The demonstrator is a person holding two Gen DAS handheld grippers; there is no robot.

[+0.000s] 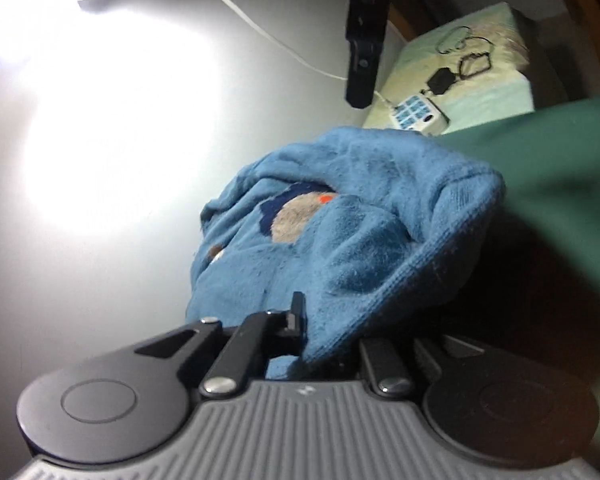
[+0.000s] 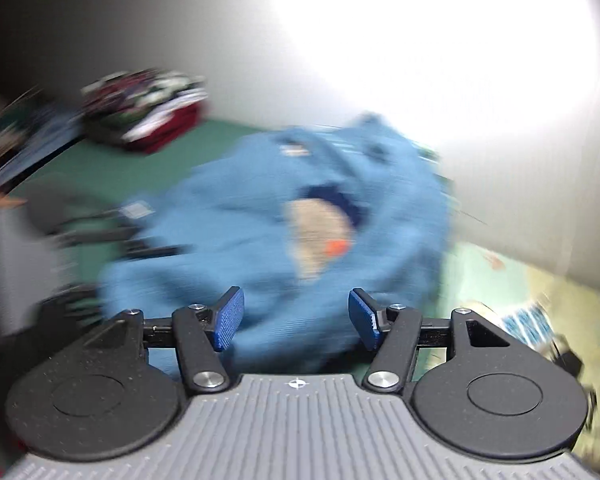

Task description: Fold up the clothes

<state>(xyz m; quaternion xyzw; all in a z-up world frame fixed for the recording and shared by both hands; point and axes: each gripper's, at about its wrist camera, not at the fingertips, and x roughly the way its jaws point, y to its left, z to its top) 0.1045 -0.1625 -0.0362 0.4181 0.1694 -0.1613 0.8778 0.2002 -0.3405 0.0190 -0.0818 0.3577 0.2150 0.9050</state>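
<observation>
A light blue knitted sweater (image 1: 360, 216) with a beige, navy and orange motif lies bunched on a green surface (image 1: 548, 148). My left gripper (image 1: 306, 320) is shut on a fold of its hem, and the cloth drapes over and hides the right finger. In the blurred right wrist view the same sweater (image 2: 284, 216) fills the middle. My right gripper (image 2: 298, 318) stands open in front of it, its blue pads (image 2: 230, 318) wide apart and not pressing on the cloth.
A stack of folded clothes (image 2: 148, 108) sits at the far left on the green surface (image 2: 140, 160). A pale mat holds a power strip (image 1: 420, 114) and black cables. A white cable (image 1: 260, 32) crosses the glaring wall. A black tool (image 1: 366, 40) hangs from above.
</observation>
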